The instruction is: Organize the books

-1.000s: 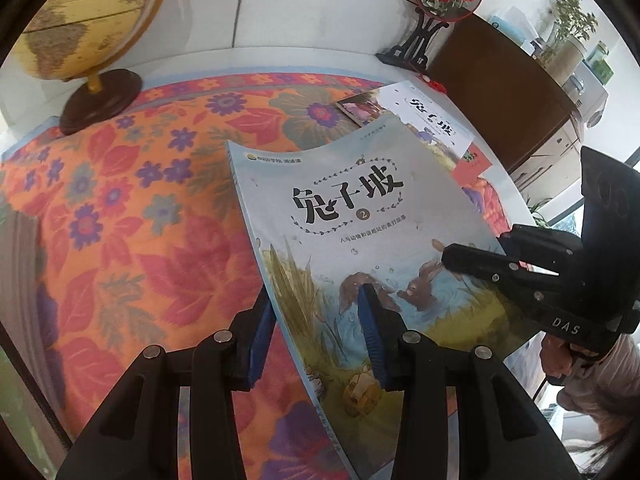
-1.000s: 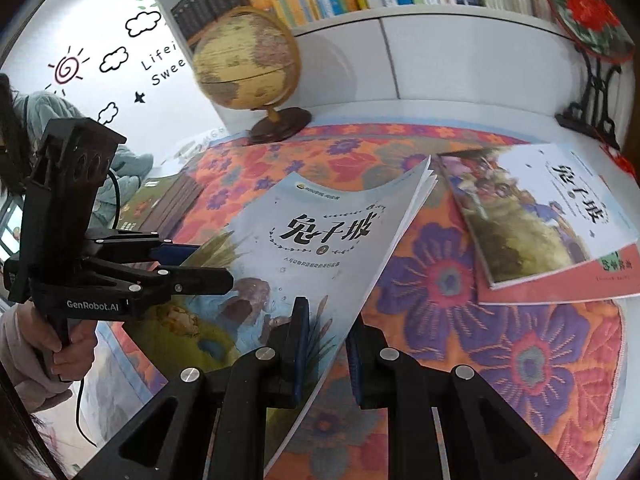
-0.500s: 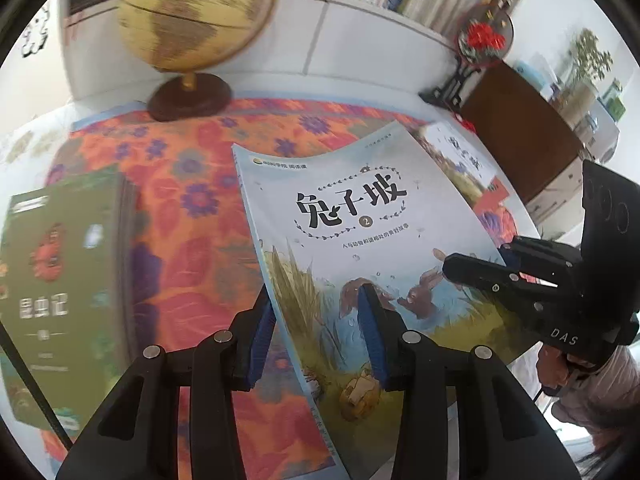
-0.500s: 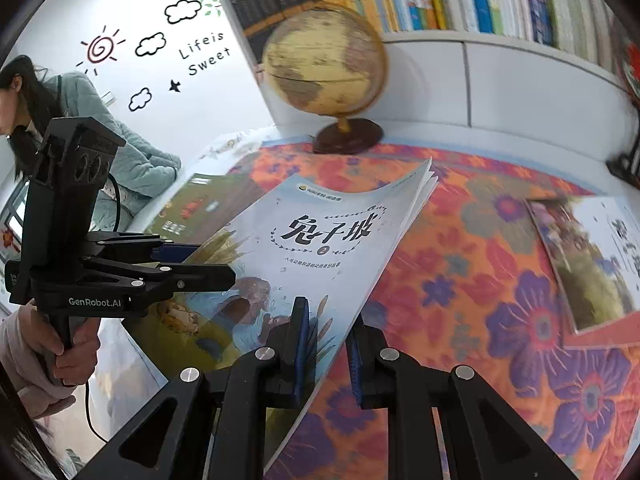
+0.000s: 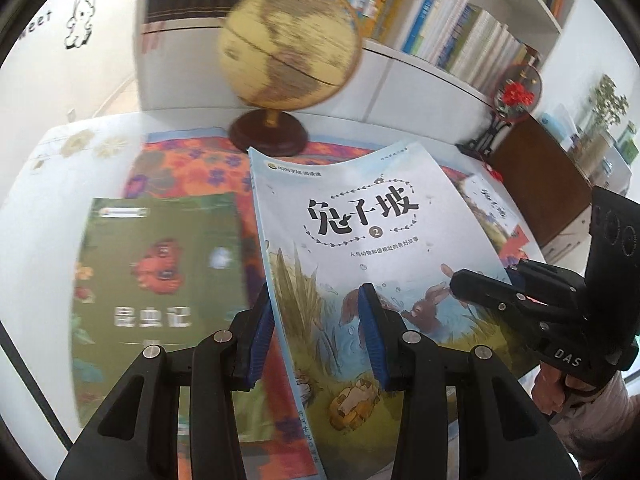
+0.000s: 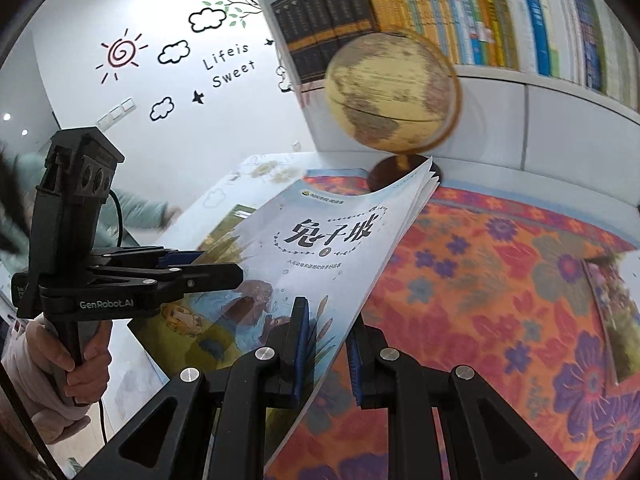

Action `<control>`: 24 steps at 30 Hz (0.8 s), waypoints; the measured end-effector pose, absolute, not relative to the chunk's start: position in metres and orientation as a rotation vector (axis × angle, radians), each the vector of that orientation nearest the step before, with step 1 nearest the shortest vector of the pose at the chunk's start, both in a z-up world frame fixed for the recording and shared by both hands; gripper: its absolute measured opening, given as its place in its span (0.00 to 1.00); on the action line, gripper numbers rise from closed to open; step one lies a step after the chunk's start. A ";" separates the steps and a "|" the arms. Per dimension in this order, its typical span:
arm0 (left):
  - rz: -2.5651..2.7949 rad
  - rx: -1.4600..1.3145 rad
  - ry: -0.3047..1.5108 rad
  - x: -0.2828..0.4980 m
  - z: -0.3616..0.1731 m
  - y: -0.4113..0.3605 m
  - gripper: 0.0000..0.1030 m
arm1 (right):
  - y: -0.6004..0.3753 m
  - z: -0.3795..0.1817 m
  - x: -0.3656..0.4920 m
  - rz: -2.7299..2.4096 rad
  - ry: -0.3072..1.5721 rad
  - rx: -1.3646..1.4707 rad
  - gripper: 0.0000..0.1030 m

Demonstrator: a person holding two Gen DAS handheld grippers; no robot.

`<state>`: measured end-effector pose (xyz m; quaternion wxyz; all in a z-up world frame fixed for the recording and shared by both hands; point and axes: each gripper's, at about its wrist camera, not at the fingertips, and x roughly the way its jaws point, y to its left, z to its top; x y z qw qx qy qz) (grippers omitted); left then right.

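A thin, limp pale-blue paperback picture book [image 5: 360, 240], sagging between grips, is held clamped at its near edge by left gripper [image 5: 316, 336] and right gripper [image 6: 326, 354], spine-side support being judged steadiest.

The pale blue picture book [image 5: 360, 240] has a smooth paper cover with a slight sheen, and its loose page edges fan out thin and matt. The left hand-held gripper [image 5: 316, 336] and right hand-held gripper [image 6: 328, 344] are matt black plastic with bright metal screw heads and ribbed blue pads [image 5: 370, 336]. The orange flowered tablecloth [image 6: 500, 280] looks like woven cloth, soft and dull, over the smooth white desk [image 5: 48, 184]. The green paperback [image 5: 160, 280] is blurred. The tan globe [image 5: 288, 48] shines glossy on a polished dark wooden base [image 5: 268, 138].
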<state>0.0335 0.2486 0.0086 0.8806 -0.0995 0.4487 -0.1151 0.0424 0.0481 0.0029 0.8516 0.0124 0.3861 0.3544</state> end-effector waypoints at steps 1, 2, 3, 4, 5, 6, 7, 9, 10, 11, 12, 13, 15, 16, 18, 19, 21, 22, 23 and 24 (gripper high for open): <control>-0.230 -0.209 0.933 0.033 0.009 0.253 0.36 | 0.055 0.004 0.042 0.754 0.809 0.028 0.16; -0.219 -0.213 0.930 0.032 0.009 0.260 0.36 | 0.060 0.005 0.042 0.759 0.808 0.029 0.16; -0.206 -0.220 0.927 0.032 0.009 0.268 0.36 | 0.070 0.006 0.043 0.766 0.805 0.031 0.16; -0.197 -0.224 0.925 0.032 0.010 0.273 0.36 | 0.074 0.006 0.044 0.772 0.803 0.033 0.16; -0.185 -0.229 0.922 0.032 0.010 0.281 0.36 | 0.079 0.007 0.044 0.779 0.801 0.037 0.16; -0.173 -0.232 0.919 0.031 0.011 0.287 0.36 | 0.086 0.008 0.045 0.785 0.800 0.040 0.16; -0.161 -0.231 0.917 0.031 0.011 0.292 0.36 | 0.093 0.008 0.045 0.792 0.800 0.041 0.16; -0.138 -0.230 0.913 0.030 0.011 0.303 0.36 | 0.107 0.009 0.047 0.805 0.800 0.043 0.17; -0.128 -0.232 0.911 0.030 0.011 0.310 0.36 | 0.113 0.008 0.047 0.810 0.801 0.044 0.17; -0.118 -0.235 0.909 0.030 0.011 0.316 0.36 | 0.118 0.008 0.048 0.817 0.802 0.045 0.17; -0.111 -0.238 0.908 0.029 0.010 0.322 0.36 | 0.125 0.007 0.048 0.826 0.804 0.046 0.17; -0.102 -0.241 0.909 0.029 0.010 0.328 0.36 | 0.130 0.006 0.049 0.833 0.807 0.048 0.17; -0.087 -0.244 0.910 0.028 0.007 0.338 0.36 | 0.141 0.003 0.051 0.846 0.814 0.049 0.17; -0.079 -0.246 0.912 0.028 0.006 0.344 0.36 | 0.147 0.001 0.052 0.852 0.819 0.050 0.17; -0.063 -0.255 0.914 0.028 0.002 0.354 0.36 | 0.159 -0.002 0.053 0.862 0.827 0.054 0.17; -0.057 -0.259 0.916 0.028 0.000 0.358 0.36 | 0.163 -0.004 0.054 0.864 0.831 0.056 0.17; -0.041 -0.261 0.919 0.028 -0.004 0.366 0.36 | 0.172 -0.008 0.056 0.870 0.841 0.057 0.17; -0.030 -0.258 0.922 0.028 -0.007 0.369 0.36 | 0.179 -0.011 0.056 0.871 0.848 0.055 0.17; -0.021 -0.260 0.925 0.028 -0.010 0.374 0.36 | 0.182 -0.013 0.056 0.872 0.851 0.053 0.17; -0.015 -0.267 0.929 0.030 -0.013 0.377 0.36 | 0.187 -0.016 0.056 0.873 0.855 0.050 0.17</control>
